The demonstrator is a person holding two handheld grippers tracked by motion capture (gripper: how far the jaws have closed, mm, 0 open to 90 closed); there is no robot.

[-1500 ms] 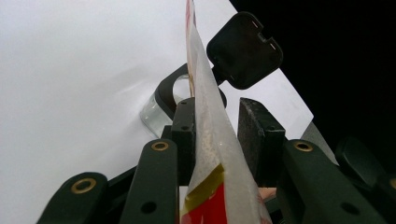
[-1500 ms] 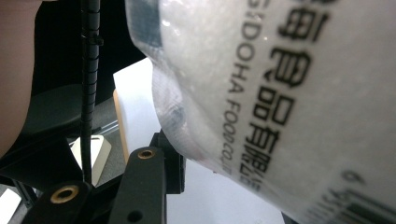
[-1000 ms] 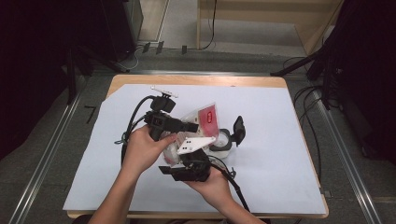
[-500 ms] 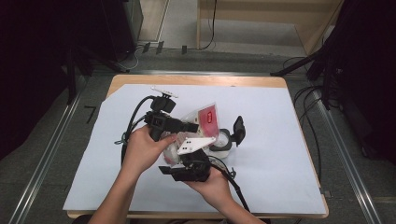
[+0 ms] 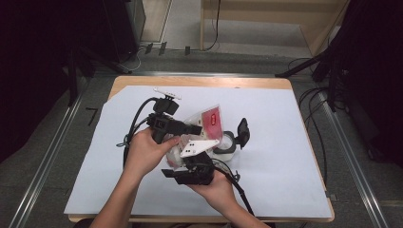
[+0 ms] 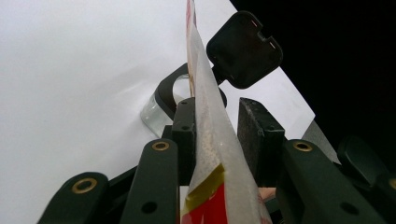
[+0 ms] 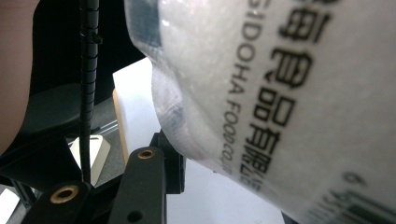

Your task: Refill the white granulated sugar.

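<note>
Evidently both grippers are holding a clear food bag (image 5: 205, 124) with a red label above the table (image 5: 294, 142), tilted toward an open jar (image 5: 227, 142) whose black flip lid (image 5: 243, 131) is standing up. Left gripper (image 6: 219, 128) jaws are pinching the bag's edge, probably to steady its mouth for pouring. Right gripper (image 5: 192, 166) is supporting the bag from below; one jaw is touching the plastic, though I cannot tell whether it is clamping

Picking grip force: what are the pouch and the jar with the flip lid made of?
Pouch: looks like thin plastic film, frosted translucent, glossy with printed text; it creases between the jaws. Jar: clear wall, glass or hard plastic, can't tell. Its lid: black matte moulded plastic, probably.
</note>
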